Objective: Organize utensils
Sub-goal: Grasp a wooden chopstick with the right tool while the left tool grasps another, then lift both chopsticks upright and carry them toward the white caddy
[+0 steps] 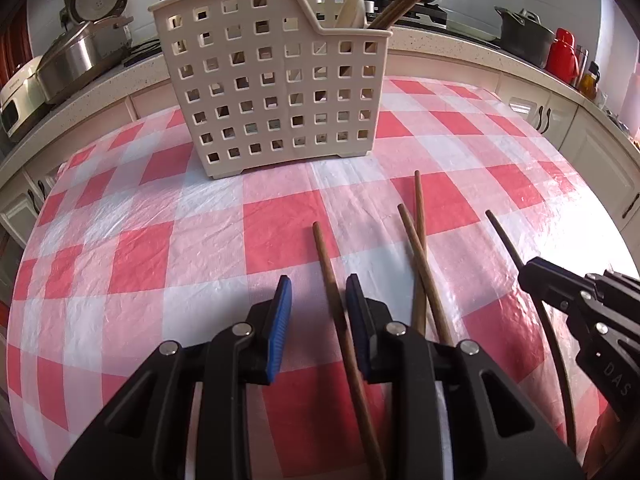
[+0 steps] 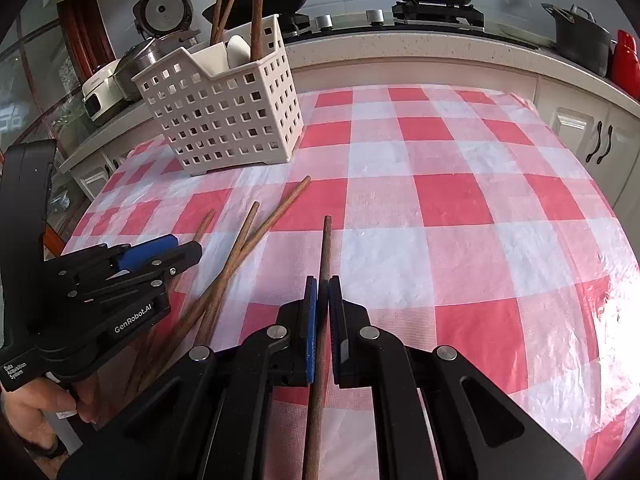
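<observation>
— So, left side first: where does the stick lie?

— My left gripper (image 1: 316, 300) gapes over one brown wooden chopstick (image 1: 326, 256) lying on the table, pointing toward the cream perforated plastic basket (image 1: 272, 80).

— Right side?

— My right gripper (image 2: 323, 300) is clenched on another brown chopstick (image 2: 325, 248).

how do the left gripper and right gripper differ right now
The left gripper is open, its fingers straddling a chopstick on the table without clamping it. The right gripper is shut on its own chopstick. The left one hovers by the loose chopsticks, nearer the utensil basket; the right one is off to their side. Both are black with blue pads and point toward the basket.
</observation>
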Action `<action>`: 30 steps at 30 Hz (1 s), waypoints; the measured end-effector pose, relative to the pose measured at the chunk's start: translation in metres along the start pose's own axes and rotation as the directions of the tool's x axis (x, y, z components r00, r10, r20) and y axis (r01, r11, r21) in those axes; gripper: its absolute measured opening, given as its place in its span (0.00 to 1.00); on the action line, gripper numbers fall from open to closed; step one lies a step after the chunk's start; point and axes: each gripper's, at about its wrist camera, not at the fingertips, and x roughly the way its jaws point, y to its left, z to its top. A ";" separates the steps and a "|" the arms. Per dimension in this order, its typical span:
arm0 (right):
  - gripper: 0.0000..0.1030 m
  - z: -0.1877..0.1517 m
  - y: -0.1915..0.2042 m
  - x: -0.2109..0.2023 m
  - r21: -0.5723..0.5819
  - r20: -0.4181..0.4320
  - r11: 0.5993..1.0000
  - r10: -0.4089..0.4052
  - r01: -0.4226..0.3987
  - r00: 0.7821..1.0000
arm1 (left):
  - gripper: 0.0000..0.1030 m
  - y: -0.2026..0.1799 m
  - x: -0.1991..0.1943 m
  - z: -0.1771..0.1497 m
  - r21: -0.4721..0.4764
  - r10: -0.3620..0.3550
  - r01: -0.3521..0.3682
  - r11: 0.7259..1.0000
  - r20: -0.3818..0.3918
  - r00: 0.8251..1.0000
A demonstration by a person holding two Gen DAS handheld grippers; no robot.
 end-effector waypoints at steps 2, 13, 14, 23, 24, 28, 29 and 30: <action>0.06 0.000 0.003 -0.003 -0.006 0.005 1.000 0.000 0.000 1.000 | 0.08 -0.001 -0.001 -0.001 0.008 0.006 -0.006 1.000 0.005 1.000; 0.06 0.003 0.017 -0.024 -0.037 0.069 0.999 0.014 -0.011 0.998 | 0.06 0.018 -0.045 -0.015 -0.045 -0.012 0.017 0.999 0.114 0.993; 0.06 0.004 0.021 -0.027 -0.043 0.082 0.999 0.018 -0.015 0.996 | 0.06 0.020 -0.051 -0.017 -0.048 -0.005 0.011 0.999 0.131 0.991; 0.06 0.008 0.051 -0.056 -0.097 0.165 0.994 0.057 -0.041 0.985 | 0.06 0.038 -0.114 -0.032 -0.077 0.012 0.011 0.997 0.294 0.956; 0.06 0.009 0.054 -0.060 -0.102 0.175 0.994 0.061 -0.044 0.983 | 0.06 0.039 -0.121 -0.033 -0.080 0.012 0.014 0.997 0.308 0.951; 0.06 0.010 0.062 -0.077 -0.121 0.221 0.991 0.084 -0.058 0.972 | 0.06 0.045 -0.144 -0.037 -0.088 0.010 0.022 0.996 0.356 0.935; 0.06 0.011 0.064 -0.081 -0.131 0.230 0.989 0.093 -0.064 0.969 | 0.06 0.045 -0.149 -0.038 -0.088 0.013 0.021 0.996 0.366 0.930; 0.06 0.011 0.065 -0.085 -0.140 0.235 0.988 0.098 -0.066 0.967 | 0.06 0.045 -0.154 -0.039 -0.087 0.018 0.016 0.996 0.376 0.926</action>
